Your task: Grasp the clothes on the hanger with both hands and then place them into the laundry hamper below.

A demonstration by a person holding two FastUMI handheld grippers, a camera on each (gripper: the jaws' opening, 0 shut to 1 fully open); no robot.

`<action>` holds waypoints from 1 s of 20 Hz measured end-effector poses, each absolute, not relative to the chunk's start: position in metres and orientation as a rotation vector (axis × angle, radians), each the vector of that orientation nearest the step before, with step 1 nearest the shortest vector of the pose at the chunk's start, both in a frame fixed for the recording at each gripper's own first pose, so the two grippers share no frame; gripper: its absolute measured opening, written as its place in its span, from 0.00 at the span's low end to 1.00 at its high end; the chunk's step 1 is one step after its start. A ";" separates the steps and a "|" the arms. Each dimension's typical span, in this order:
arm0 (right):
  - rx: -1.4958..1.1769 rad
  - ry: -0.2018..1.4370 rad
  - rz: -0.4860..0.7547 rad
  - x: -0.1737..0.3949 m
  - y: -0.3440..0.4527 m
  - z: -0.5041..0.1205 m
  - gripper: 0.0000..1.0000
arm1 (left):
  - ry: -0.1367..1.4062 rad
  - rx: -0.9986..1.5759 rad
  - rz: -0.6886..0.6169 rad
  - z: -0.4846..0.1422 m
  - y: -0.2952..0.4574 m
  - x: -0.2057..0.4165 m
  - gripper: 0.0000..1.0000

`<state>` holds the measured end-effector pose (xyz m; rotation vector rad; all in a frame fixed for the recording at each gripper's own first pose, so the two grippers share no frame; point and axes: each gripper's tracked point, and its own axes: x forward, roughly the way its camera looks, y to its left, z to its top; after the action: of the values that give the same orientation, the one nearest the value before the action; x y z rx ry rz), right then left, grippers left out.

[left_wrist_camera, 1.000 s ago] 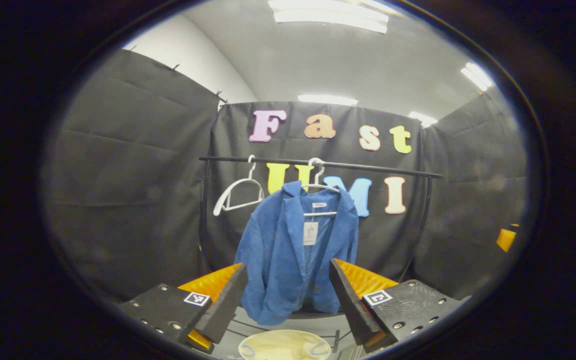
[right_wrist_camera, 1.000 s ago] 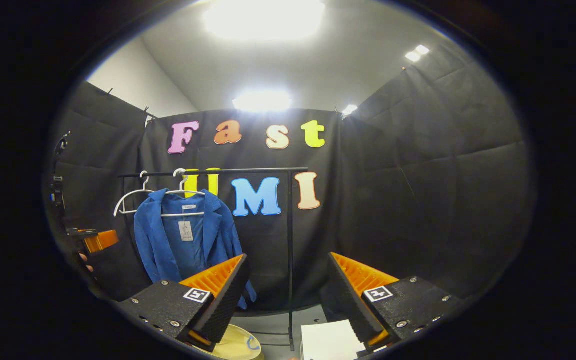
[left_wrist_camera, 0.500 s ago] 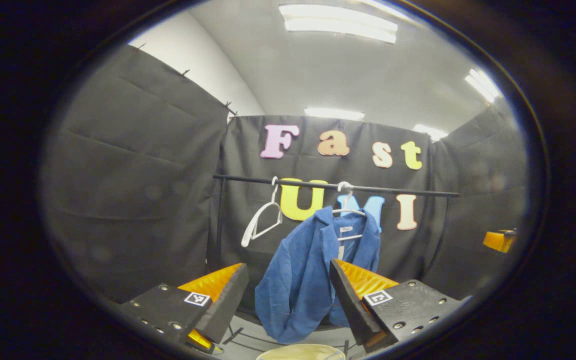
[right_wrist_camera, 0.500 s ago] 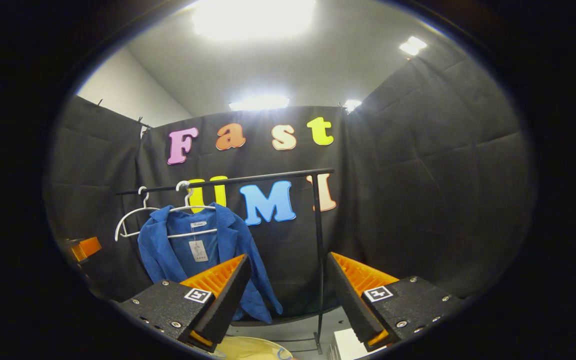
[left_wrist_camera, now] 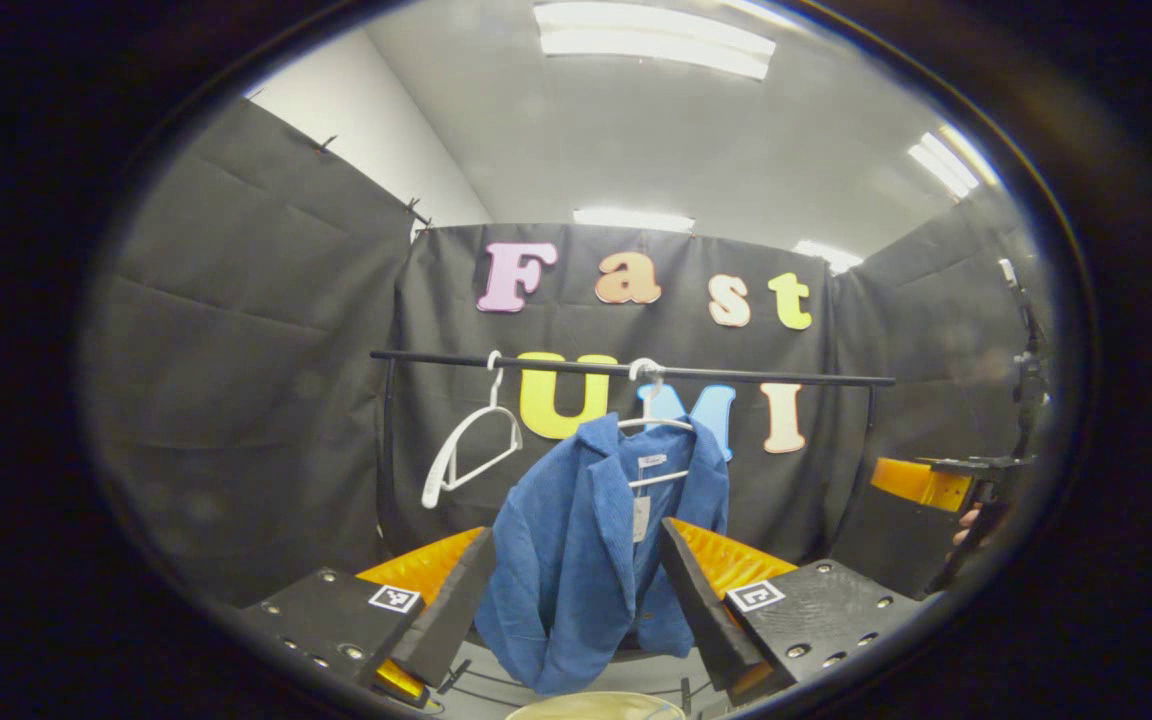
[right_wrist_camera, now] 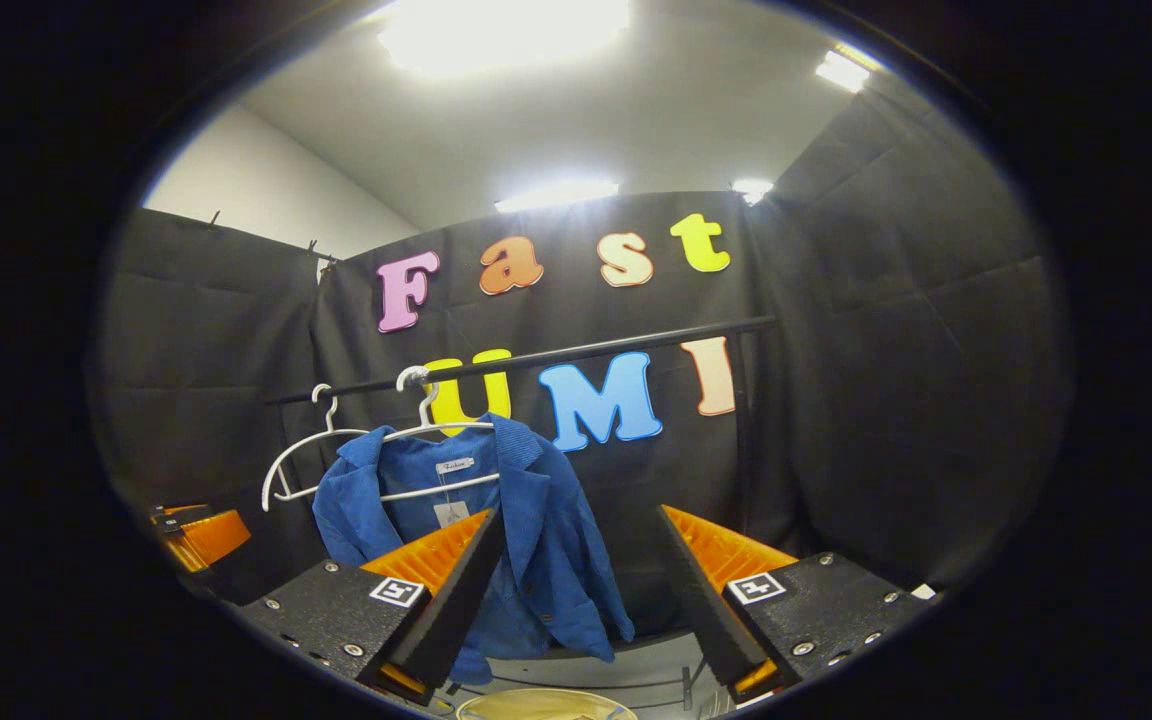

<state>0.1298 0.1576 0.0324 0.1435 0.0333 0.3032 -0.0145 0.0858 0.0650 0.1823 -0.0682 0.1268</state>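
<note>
A blue corduroy jacket (left_wrist_camera: 576,560) hangs on a white hanger (left_wrist_camera: 654,424) from a black rail (left_wrist_camera: 626,371); in the right gripper view the jacket (right_wrist_camera: 546,530) hangs left of centre. My left gripper (left_wrist_camera: 576,600) is open, short of the jacket, which shows between its fingers. My right gripper (right_wrist_camera: 576,600) is open too, with the jacket behind its left finger. A pale hamper rim (left_wrist_camera: 601,705) peeks in at the bottom, and the hamper rim (right_wrist_camera: 546,703) also lies low in the right gripper view. The right gripper (left_wrist_camera: 936,480) appears far right in the left gripper view.
An empty white hanger (left_wrist_camera: 471,440) hangs left of the jacket on the same rail. The rack's upright post (right_wrist_camera: 744,440) stands to the right in the right gripper view. Black cloth walls close in on three sides. The left gripper (right_wrist_camera: 201,530) shows at far left.
Both views have swung: the jacket now sits centred between the left gripper's fingers, and it has drifted rightward toward centre in the right gripper view. Both grippers stay open.
</note>
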 end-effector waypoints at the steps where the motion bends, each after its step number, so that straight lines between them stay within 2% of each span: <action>1: 0.152 0.049 0.319 0.145 0.164 0.028 0.94 | -0.062 0.185 0.133 0.064 0.082 -0.003 0.94; 10: 0.218 0.181 0.495 0.254 0.217 -0.018 0.95 | 0.001 0.119 0.231 0.030 0.072 0.105 0.94; 15: 0.223 0.272 0.611 0.289 0.263 -0.053 0.95 | 0.030 0.126 0.312 0.013 0.083 0.150 0.94; 19: 0.189 0.301 0.632 0.316 0.289 -0.075 0.95 | 0.055 0.133 0.384 0.001 0.100 0.171 0.94; 20: 0.181 0.312 0.640 0.320 0.297 -0.081 0.91 | 0.057 0.120 0.399 -0.001 0.102 0.173 0.94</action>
<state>0.3197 0.2971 -0.0815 0.1814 0.3119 0.6397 0.1730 0.1025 -0.0012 0.1198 0.0569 0.3987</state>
